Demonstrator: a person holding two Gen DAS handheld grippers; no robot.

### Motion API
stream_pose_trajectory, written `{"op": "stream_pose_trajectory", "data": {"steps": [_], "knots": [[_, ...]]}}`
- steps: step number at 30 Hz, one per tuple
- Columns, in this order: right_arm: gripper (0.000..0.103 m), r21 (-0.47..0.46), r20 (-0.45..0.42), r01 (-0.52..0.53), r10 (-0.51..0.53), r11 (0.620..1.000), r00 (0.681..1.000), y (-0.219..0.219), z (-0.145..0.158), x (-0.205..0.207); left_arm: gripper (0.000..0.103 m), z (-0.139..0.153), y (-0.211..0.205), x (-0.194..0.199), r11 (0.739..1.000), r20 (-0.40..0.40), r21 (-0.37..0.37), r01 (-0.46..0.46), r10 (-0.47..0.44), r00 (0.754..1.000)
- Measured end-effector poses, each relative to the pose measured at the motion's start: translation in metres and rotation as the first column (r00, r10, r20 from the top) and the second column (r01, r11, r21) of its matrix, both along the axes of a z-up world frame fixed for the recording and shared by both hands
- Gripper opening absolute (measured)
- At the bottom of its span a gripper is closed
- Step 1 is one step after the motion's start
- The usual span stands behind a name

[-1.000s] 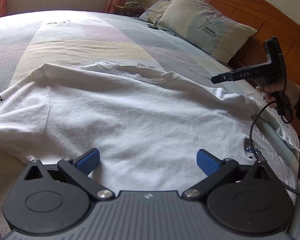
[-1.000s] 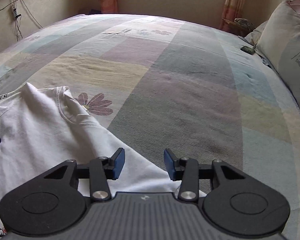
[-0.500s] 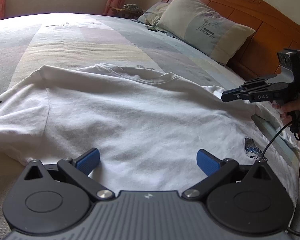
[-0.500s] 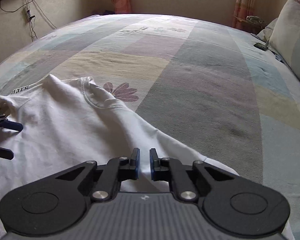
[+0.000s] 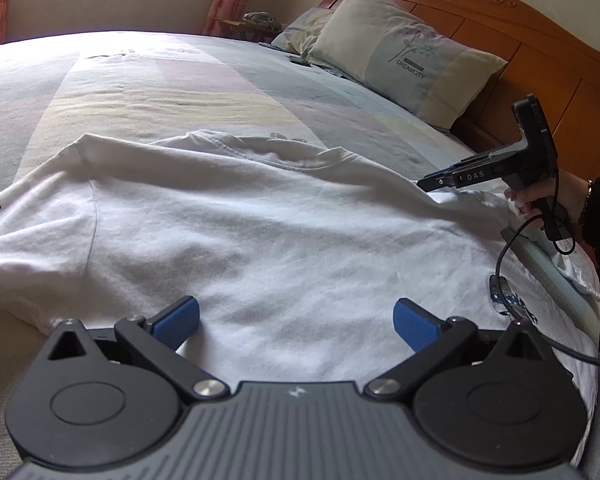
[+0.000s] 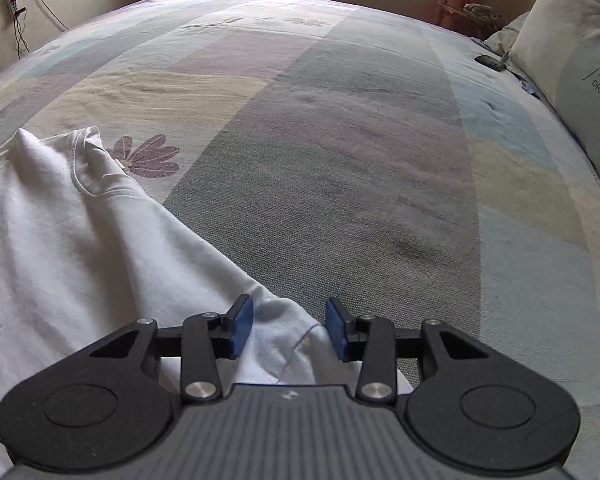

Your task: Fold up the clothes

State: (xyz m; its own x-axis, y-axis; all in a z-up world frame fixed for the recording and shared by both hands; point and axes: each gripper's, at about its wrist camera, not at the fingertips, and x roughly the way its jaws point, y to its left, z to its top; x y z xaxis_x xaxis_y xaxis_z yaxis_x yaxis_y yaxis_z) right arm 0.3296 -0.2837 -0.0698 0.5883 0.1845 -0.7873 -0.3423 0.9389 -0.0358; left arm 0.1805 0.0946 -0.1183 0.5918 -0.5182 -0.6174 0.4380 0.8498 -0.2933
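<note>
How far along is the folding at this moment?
Done: white T-shirt lies spread on the bed, unfolded. In hand: right gripper, jaws opening, straddles the sleeve edge without pinching; left gripper open over the hem. Left: every fold.

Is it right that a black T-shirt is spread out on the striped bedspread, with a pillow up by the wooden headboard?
Not quite: the T-shirt is white, not black, as the left wrist view shows. The rest holds: it is spread out on the striped bedspread, with a pillow up by the wooden headboard.
</note>
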Motion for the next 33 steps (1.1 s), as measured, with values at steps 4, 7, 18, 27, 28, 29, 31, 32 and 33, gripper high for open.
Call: {"op": "stream_pose_trajectory", "data": {"steps": [4,7,18,27,28,29,31,32,33], "knots": [[0.009,0.032,0.036,-0.03,0.028,0.999,0.999,0.009,0.012,-0.019,0.102,0.0,-0.002,-0.001,1.0,0.007,0.013,0.002,-0.002,1.0],[0.009,0.095,0.003,-0.102,0.102,0.99,0.995,0.023,0.022,-0.043,0.102,0.0,-0.003,-0.001,1.0,0.008,0.017,0.002,-0.002,1.0],[0.018,0.065,-0.146,-0.334,0.34,0.94,0.929,0.091,0.013,-0.118,0.102,0.0,-0.003,-0.001,1.0,0.011,0.021,0.003,-0.004,1.0],[0.06,0.154,0.047,-0.26,0.255,0.953,0.966,0.074,0.047,-0.079,0.102,0.0,-0.001,-0.001,1.0,0.011,0.017,0.004,-0.004,1.0],[0.06,0.16,0.03,-0.243,0.241,0.957,0.97,0.072,0.042,-0.07,0.102,0.0,-0.001,-0.001,1.0,0.01,0.016,0.004,-0.004,1.0],[0.06,0.168,0.007,-0.226,0.228,0.96,0.974,0.069,0.037,-0.061,0.102,0.0,-0.001,-0.002,1.0,0.01,0.015,0.004,-0.004,1.0],[0.06,0.246,-0.082,-0.198,0.224,0.949,0.971,0.063,0.021,-0.043,0.102,0.0,-0.001,-0.001,1.0,0.011,0.012,0.004,-0.005,1.0],[0.06,0.288,-0.113,-0.195,0.235,0.938,0.965,0.063,0.015,-0.039,0.102,0.0,0.0,-0.001,1.0,0.011,0.011,0.005,-0.005,1.0],[0.06,0.315,-0.126,-0.204,0.254,0.927,0.959,0.065,0.012,-0.038,0.102,0.0,0.0,-0.001,1.0,0.012,0.009,0.004,-0.005,1.0]]}}
